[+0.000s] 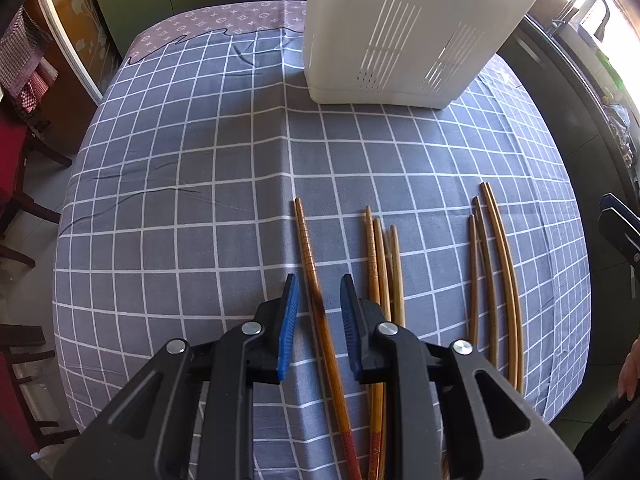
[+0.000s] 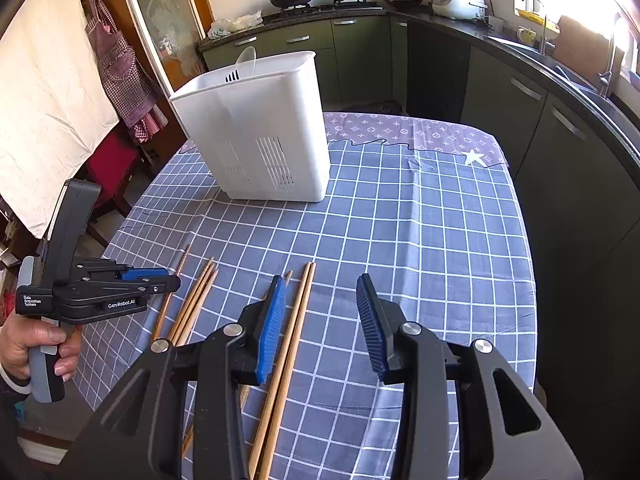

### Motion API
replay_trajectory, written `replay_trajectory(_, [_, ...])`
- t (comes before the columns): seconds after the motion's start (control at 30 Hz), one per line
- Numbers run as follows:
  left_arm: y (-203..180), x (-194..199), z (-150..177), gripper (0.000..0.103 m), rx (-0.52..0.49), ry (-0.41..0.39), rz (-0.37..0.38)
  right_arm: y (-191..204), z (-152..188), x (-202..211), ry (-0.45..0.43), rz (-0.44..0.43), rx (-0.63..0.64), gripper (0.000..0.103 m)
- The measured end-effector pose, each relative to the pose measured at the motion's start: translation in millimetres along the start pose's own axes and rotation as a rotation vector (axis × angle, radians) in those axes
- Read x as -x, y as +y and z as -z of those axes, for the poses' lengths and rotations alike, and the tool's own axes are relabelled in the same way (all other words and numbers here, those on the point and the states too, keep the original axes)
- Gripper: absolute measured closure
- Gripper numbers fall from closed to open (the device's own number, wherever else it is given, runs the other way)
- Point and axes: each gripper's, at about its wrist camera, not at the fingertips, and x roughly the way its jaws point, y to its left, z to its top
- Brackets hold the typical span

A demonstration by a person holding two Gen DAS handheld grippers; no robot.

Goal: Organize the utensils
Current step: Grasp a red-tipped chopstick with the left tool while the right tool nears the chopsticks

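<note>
Centre your left hand-held gripper [image 1: 318, 294], its jaws narrow but not yet touching, over the dark-stained wooden chopstick [image 1: 310, 256], then pinch squarely.

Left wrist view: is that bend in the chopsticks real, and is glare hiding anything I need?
Left wrist view: the bend is most likely fisheye distortion, as the tablecloth grid bows the same way; glare washes out the top right corner and the white bin's upper edge, while the chopsticks stay sharp. Right wrist view: the window area at the top right is blown out; the bin is evenly lit.
</note>
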Motion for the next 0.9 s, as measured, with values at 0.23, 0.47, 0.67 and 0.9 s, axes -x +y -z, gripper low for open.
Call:
replay_trajectory(0.23, [-6, -1, 5, 0.089, -0.029, 0.007, -0.015, 0, 2, -4, 0.014, -0.004, 0.002, 0.065])
replay_trajectory(0.47, [-5, -1, 5, 0.097, -0.031, 0.002, 0.002, 1, 5, -14, 0.066, 0.003, 0.013, 0.059])
replay_trajectory(0.67, [6, 30, 7, 0.097, -0.037, -0.097, 0.018, -2, 7, -38, 0.168, -0.021, 0.002, 0.059])
replay_trajectory(0.9, [9, 80, 14, 0.097, -0.056, -0.278, 0.023, 0, 9, -74, 0.291, -0.041, 0.003, 0.080])
